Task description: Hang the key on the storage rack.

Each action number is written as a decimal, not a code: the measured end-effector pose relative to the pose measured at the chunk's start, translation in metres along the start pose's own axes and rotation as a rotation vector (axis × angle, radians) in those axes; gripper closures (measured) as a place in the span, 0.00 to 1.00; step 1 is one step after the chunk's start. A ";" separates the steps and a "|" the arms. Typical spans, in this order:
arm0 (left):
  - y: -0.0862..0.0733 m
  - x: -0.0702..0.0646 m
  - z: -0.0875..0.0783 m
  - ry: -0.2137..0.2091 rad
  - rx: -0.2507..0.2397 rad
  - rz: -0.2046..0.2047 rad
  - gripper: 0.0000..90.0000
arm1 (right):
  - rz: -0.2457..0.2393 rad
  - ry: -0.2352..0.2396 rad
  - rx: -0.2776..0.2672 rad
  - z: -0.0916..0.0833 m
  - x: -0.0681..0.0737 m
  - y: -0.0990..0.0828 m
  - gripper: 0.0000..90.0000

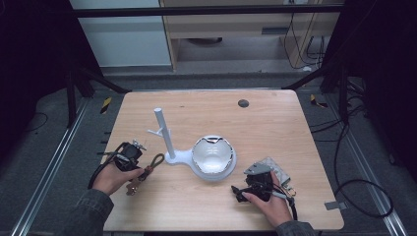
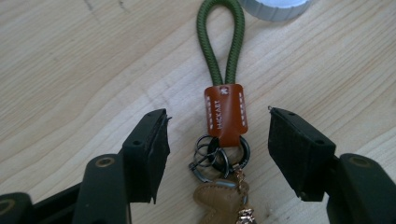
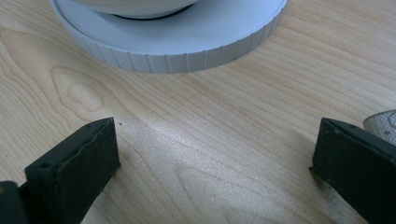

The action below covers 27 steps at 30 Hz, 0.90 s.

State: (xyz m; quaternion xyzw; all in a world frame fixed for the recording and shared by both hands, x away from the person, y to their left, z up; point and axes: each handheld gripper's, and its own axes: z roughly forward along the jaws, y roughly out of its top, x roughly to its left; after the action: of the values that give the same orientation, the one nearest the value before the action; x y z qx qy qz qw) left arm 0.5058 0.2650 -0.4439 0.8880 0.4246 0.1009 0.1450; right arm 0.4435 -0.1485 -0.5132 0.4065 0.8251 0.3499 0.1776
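One shiny glass bowl (image 1: 212, 153) sits on the round white stand base (image 3: 187, 42). Left of it, the green-cord keychain with brown leather tab (image 2: 224, 112) lies between the left gripper's (image 2: 217, 140) half-spread jaws, untouched. Right gripper (image 3: 215, 158) gapes wide, holding nothing.

Wide open wood across the far half of the counter (image 1: 265, 123), nothing but a small dark disc (image 1: 243, 103) near the far edge. Centre is crowded: the white post (image 1: 164, 132) stands upright with a side peg, joined at its foot to the round white base (image 1: 214, 173) carrying the shiny bowl (image 1: 212, 153). Near left, the keychain (image 2: 224, 112) lies flat between the left claw (image 2: 217, 154) jaws, gaps either side. Near right, bare wood runs from the right claw (image 3: 212, 158) up to that ribbed base.
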 end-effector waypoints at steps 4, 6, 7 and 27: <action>0.005 -0.001 0.007 -0.020 0.022 0.001 0.46 | 0.001 0.000 0.000 0.000 0.000 0.000 0.01; 0.008 -0.002 0.012 -0.017 0.041 -0.003 0.48 | 0.001 0.000 0.000 0.000 0.000 0.000 0.01; 0.008 -0.002 0.013 -0.019 0.041 -0.007 0.48 | 0.001 0.000 0.000 0.000 0.000 0.000 0.01; 0.009 0.000 0.019 0.000 0.020 -0.010 0.61 | 0.003 0.001 0.000 0.000 0.000 0.000 0.01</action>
State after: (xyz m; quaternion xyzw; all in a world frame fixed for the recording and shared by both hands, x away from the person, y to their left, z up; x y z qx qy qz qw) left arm 0.5179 0.2565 -0.4588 0.8872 0.4302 0.0958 0.1366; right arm 0.4433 -0.1483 -0.5131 0.4074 0.8247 0.3502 0.1769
